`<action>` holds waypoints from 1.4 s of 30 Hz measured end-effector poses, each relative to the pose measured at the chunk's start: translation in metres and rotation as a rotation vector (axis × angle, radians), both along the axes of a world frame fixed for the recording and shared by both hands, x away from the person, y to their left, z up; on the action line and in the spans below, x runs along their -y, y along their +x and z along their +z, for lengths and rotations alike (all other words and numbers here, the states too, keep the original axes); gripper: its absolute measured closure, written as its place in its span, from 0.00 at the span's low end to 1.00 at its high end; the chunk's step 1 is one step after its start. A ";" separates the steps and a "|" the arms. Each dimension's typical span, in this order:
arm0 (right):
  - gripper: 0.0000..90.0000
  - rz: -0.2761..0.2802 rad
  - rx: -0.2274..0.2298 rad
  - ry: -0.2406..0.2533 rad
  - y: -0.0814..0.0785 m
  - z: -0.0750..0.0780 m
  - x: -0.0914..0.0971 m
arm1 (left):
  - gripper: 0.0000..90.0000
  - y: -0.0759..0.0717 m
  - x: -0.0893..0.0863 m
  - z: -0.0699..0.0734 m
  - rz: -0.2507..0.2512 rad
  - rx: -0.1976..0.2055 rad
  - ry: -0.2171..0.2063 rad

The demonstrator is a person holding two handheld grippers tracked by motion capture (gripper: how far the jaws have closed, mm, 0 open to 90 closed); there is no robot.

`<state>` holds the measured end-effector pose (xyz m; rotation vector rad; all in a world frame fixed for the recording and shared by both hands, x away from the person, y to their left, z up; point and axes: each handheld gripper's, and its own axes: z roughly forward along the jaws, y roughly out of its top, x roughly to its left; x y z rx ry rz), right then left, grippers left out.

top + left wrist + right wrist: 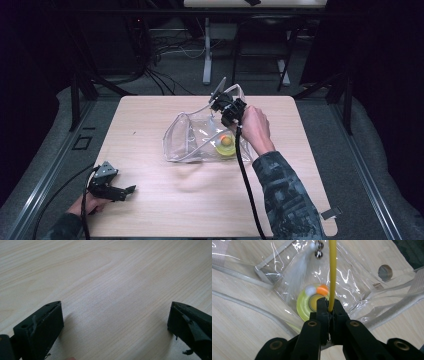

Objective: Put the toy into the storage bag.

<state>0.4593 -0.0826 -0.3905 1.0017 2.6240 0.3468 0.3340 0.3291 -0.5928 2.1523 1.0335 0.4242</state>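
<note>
My right gripper [329, 311] is clenched on a thin yellow rod [333, 272] over the floppy, slippery clear bag [187, 135], w/ left gripper [115, 322] released, so I'd grab the bag's stiffer trim.

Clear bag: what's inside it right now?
Inside the clear bag: a yellow ring and an orange ball. The right gripper covers part of the ring.

Pale wood-grain table [190, 200]. Clear bag [187, 137] with white trim. Inside, at its 4 o'clock, yellow-green roll [303, 303], orange ball [322, 290], white ball [310, 290]. Yellow stick [333, 272]. Black right gripper [329, 306]. Dark camouflage sleeve [285, 195].
</note>
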 end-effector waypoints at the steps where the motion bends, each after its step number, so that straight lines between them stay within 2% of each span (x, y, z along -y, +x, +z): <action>1: 0.96 -0.001 0.003 0.003 -0.001 0.001 0.000 | 0.00 0.000 0.000 0.000 0.000 0.000 0.000; 3: 0.93 -0.003 0.017 0.030 -0.002 0.003 0.001 | 0.00 0.000 0.000 0.000 -0.003 0.002 0.005; 5: 0.89 0.000 0.024 0.034 -0.004 0.006 0.002 | 0.00 0.000 0.000 0.000 -0.002 0.002 0.004; 9: 0.79 -0.013 0.040 0.101 -0.008 0.016 0.008 | 0.00 0.000 0.000 0.000 -0.002 0.001 0.006; 13: 0.60 -0.013 0.064 0.136 -0.012 0.027 0.012 | 0.00 0.000 0.000 0.000 -0.002 0.001 0.006; 15: 0.50 -0.017 0.082 0.132 -0.013 0.033 0.015 | 0.00 0.000 0.000 0.000 0.000 0.001 0.004; 18: 0.35 -0.031 0.110 0.168 -0.016 0.039 0.021 | 0.00 0.000 0.000 0.000 -0.001 0.001 0.006; 19: 0.32 -0.035 0.119 0.193 -0.017 0.041 0.023 | 0.00 0.000 0.000 0.000 -0.001 0.001 0.006; 23: 0.18 -0.048 0.125 0.219 -0.021 0.047 0.034 | 0.00 0.000 0.000 0.000 -0.003 0.002 0.006; 26: 0.13 -0.069 0.151 0.253 -0.026 0.049 0.045 | 0.00 0.000 0.000 0.000 0.000 0.001 0.005; 30: 0.05 -0.082 0.167 0.260 -0.032 0.049 0.059 | 0.00 0.000 0.000 0.000 0.000 0.002 0.005; 33: 0.03 -0.084 0.174 0.260 -0.035 0.048 0.067 | 0.00 0.000 0.000 0.000 -0.001 0.001 0.006; 38: 0.02 -0.097 0.167 0.266 -0.040 0.043 0.081 | 0.00 0.000 0.000 0.000 0.000 0.002 0.005; 42: 0.00 -0.102 0.151 0.261 -0.044 0.032 0.090 | 0.00 0.000 0.000 0.000 0.001 0.001 0.005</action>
